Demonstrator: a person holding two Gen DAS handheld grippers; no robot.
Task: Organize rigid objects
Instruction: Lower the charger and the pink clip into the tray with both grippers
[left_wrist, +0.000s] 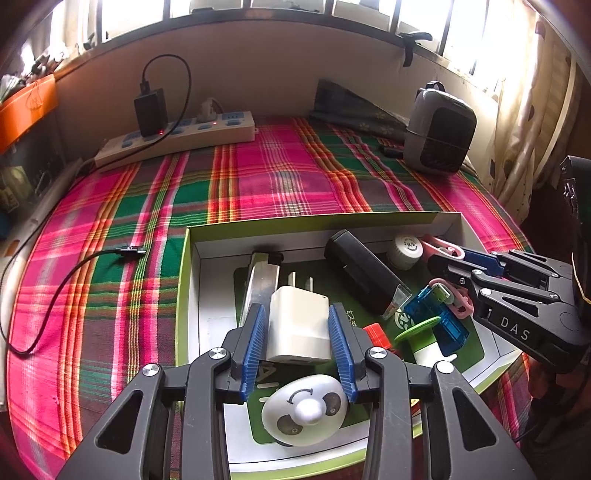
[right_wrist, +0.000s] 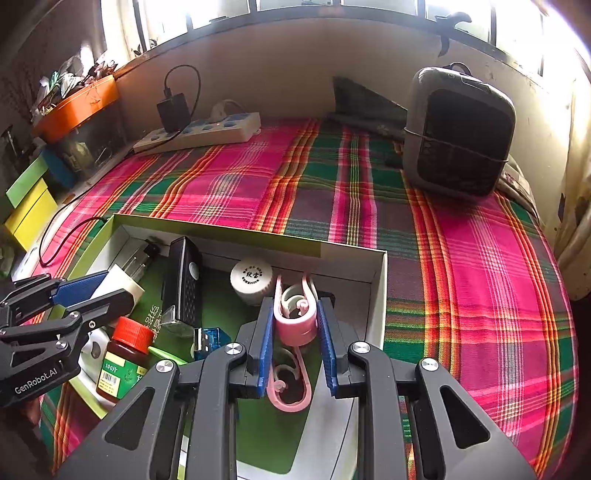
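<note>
Closest to the left wrist camera, a white round gadget with a central knob (left_wrist: 304, 410) lies in the shallow open cardboard box with lime-green rim (left_wrist: 183, 280), right under the left tongs (left_wrist: 298, 325). Between their blue ribbed pads sits a white cube-shaped plug charger (left_wrist: 297, 325), prongs pointing away; slim gaps show on both sides, so the pads stand apart from it and do not press. In the right wrist view, the right tongs (right_wrist: 294, 325) are clamped on a pink plastic clothes-peg clip (right_wrist: 295, 325) above the box's right end. Just beyond it stands a white round bottle cap with black print (right_wrist: 252, 278). In the middle of the box lie a red-capped brown glass bottle with a green label (right_wrist: 123, 360), a blue translucent USB stick (left_wrist: 437, 317) and a long black rectangular device (left_wrist: 364, 275). The box rests on a bed covered in pink-and-green plaid cloth (left_wrist: 258, 173). Farther back sit a cream power strip with a black adapter plugged in (left_wrist: 177, 138) and a grey portable speaker-like case (right_wrist: 458, 133) by the wall under the window.
</note>
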